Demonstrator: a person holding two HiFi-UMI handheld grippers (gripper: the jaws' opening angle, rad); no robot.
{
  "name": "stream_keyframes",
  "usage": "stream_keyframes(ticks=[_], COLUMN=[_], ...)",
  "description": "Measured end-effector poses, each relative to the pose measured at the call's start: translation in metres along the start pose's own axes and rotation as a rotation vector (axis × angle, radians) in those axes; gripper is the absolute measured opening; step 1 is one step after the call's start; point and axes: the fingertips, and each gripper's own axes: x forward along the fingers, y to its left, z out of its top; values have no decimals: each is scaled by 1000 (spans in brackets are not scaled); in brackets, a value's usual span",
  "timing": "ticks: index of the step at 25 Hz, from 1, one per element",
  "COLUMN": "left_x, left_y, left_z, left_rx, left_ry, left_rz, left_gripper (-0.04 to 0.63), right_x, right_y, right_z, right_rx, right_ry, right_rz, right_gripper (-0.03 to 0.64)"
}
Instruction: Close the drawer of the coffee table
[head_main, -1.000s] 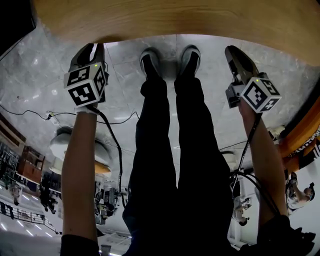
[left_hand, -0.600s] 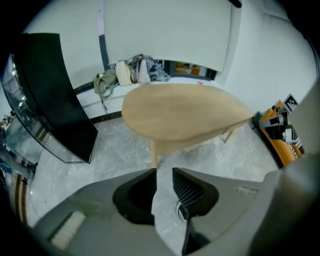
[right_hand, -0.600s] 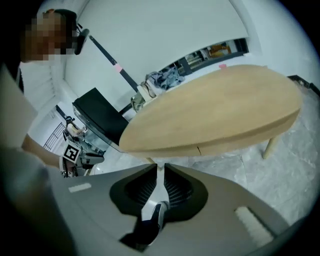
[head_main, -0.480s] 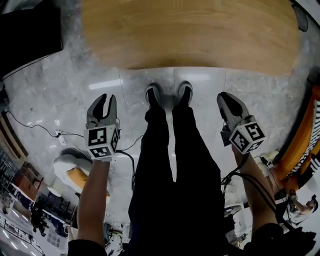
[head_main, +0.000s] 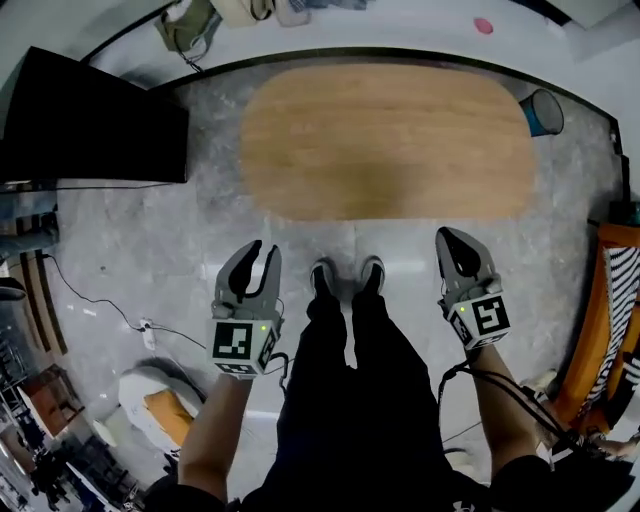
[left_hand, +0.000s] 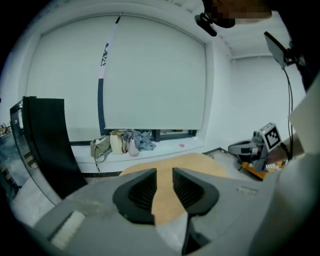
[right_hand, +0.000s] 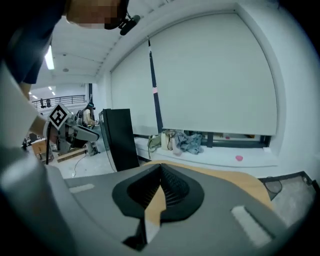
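Now left tool (head_main: 262, 252) gapes empty; right tool (head_main: 449, 238) just closed empty.

You're holding both grippers out ahead, forearms reaching in from the bottom edge. Your left gripper (head_main: 263, 252), lower left of centre, is sitting with jaws apart, gripping nothing. Your right gripper (head_main: 450, 240), lower right, has just been closing: tips are meeting, nothing between.

From here I count one wooden table (head_main: 385, 140), one black panel (head_main: 95, 120), one blue bin (head_main: 543, 112) and one small pink spot (head_main: 484, 25) on the ledge (head_main: 380, 30). I see two shoes: a left shoe (head_main: 322, 277) and a right shoe (head_main: 372, 272). One power strip (head_main: 148, 330) lies on the floor (head_main: 200, 220). The bags (left_hand: 117, 142) are too bunched for me to count.
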Motion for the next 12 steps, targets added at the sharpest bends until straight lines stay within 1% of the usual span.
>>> stream_keyframes(ticks=[3,6,9,10,12], left_x=[-32,-62,-92,-100,-115], left_y=[-18,-27,-32,-32,-34], left_z=[47,99,138,150,172], left_rx=[-39,-43,-59,-62,-56], left_ry=[-51,-163,-264,-298,-362], left_rz=[-10,3,8,8,1], left_gripper=[110,110,109,99,31], right_x=[-22,-43,-62,-68,-78], right_y=[13,24,39,45,58], right_z=[50,97,145,162,195], right_rx=[-40,-65,-79,-88,-108], right_ry=[-54,-103,-185,-222,-295], right_rz=[-25,-48,-58,-58,-57], right_gripper=[3,3,3,3,2])
